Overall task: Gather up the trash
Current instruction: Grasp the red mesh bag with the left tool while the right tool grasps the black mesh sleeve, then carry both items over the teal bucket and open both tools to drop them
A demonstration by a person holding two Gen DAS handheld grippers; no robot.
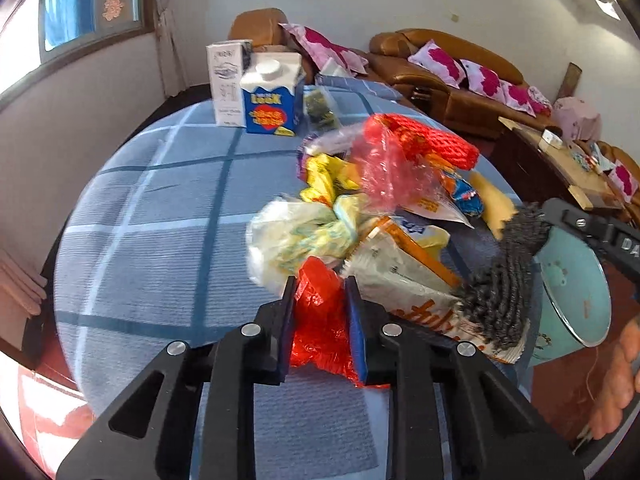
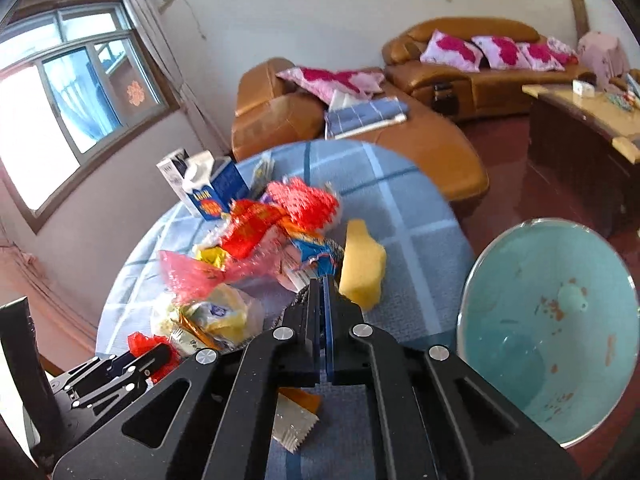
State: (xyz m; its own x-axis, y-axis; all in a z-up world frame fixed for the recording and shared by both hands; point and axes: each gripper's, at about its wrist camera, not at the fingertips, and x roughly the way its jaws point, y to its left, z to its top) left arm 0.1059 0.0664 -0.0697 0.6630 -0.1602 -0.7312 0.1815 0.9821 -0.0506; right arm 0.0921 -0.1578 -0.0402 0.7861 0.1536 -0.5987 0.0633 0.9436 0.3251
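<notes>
Both grippers have something pinched over the blue checked counter (image 1: 160, 208), and what matters next is where the teal basin (image 2: 548, 328) sits relative to each. The left hand-held gripper (image 1: 322, 312) has its blue pads squeezed onto a crumpled red plastic bag (image 1: 320, 320) at the near edge of the trash pile (image 1: 372, 208), the bag bunched between the fingers and hanging below them. The right hand-held gripper (image 2: 322, 300) is closed almost completely, with a dark, knobbly scrubbing cloth (image 1: 504, 280) caught in its tips; from its own camera only a sliver of dark material shows between the pads, but the left camera shows the cloth hanging from it. The basin stands off the counter's right edge, down near the red floor, mouth tipped toward the cameras and holding nothing yet that I can see. It lies just to the right of the right gripper and well apart from the left one, so I'd judge the right hand has the short swing across the edge, while the left must carry its bag across the pile. The yellow sponge (image 2: 362, 264) lies just beyond the right gripper, between it and the far wrappers.
</notes>
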